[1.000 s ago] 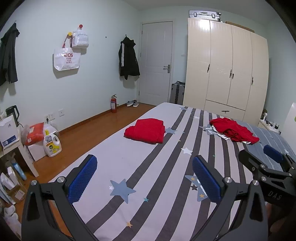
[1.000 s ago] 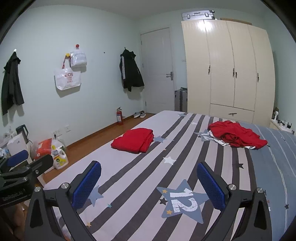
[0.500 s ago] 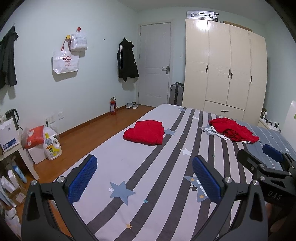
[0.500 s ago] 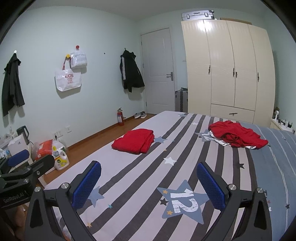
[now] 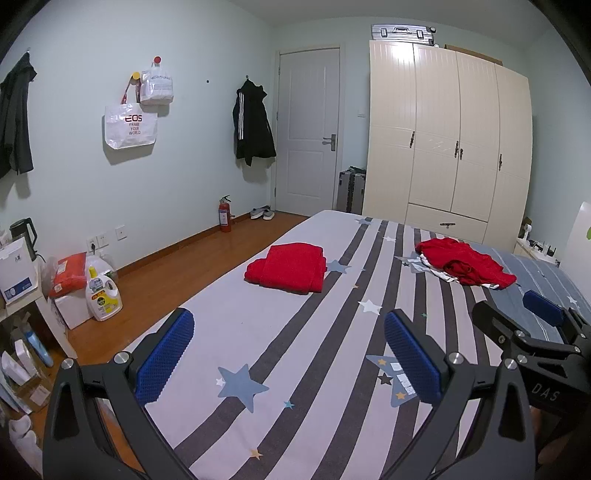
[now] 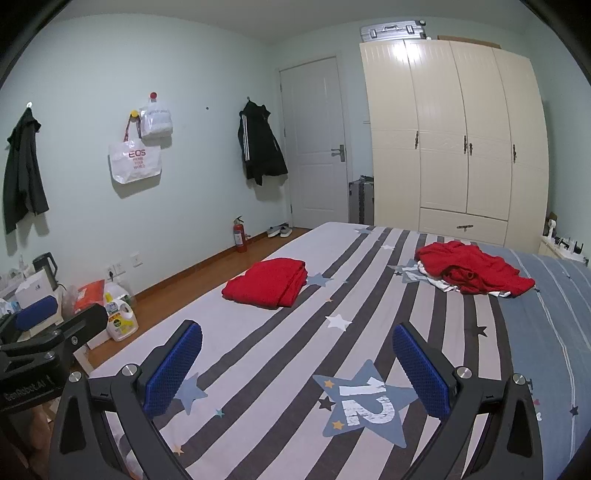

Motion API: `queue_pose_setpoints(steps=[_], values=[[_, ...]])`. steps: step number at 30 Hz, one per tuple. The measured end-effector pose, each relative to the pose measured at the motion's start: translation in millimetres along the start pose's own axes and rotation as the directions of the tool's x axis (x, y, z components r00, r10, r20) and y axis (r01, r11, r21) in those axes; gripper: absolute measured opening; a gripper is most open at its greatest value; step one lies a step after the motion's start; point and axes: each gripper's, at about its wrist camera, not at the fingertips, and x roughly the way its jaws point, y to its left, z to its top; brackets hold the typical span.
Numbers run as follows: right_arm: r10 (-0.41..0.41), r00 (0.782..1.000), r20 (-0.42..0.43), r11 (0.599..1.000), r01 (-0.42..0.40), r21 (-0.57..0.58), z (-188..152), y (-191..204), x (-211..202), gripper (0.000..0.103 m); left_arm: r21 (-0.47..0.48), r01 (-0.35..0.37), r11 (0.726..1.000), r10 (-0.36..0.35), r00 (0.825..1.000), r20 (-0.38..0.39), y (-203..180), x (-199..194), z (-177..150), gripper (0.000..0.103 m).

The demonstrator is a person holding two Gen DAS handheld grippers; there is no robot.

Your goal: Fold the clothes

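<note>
- Broadly, the bed (image 5: 258,332), in a sheet of grey stripes and stars, spread out under and ahead of both hand-held grippers and carried all the clothes.
- Beyond the bed's far end, ahead and to the right of the hand-held grippers, stood a cream wardrobe (image 5: 450,140) with a silver suitcase (image 5: 400,30) lying on top; a white door (image 5: 310,136) was just to its left.
- Ahead of the right hand-held gripper (image 6: 297,367) and off to its right lay the unfolded pile of red clothes (image 6: 472,267), loosely heaped over some white fabric near the blue part of the sheet.
- Ahead of the left hand-held gripper (image 5: 288,352), well apart from that pile, sat the folded red garment (image 5: 286,267), a neat flat stack near the bed's left edge.
- The left hand-held gripper hovered low over the near end of the bed, its blue-padded fingers (image 5: 164,356) spread wide with nothing between them.
- The right hand-held gripper hung beside it over a star printed with the number 12 (image 6: 364,402), its fingers (image 6: 421,371) likewise wide apart and empty.
- Left of the left hand-held gripper, on the wooden floor, stood a detergent bottle (image 5: 102,295).
- Farther ahead along the left wall stood a small red fire extinguisher (image 5: 224,215).
</note>
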Motion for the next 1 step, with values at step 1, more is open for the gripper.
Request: queue_pose_setpoints(steps=[1], values=[[0.001, 1.000, 0.000, 1.000, -0.001, 0.001, -0.2, -0.4, -0.2, 0.102, 0.001, -0.002, 1.000, 0.002, 1.000, 0.001, -0.5, -0.7, -0.1, 0.102]])
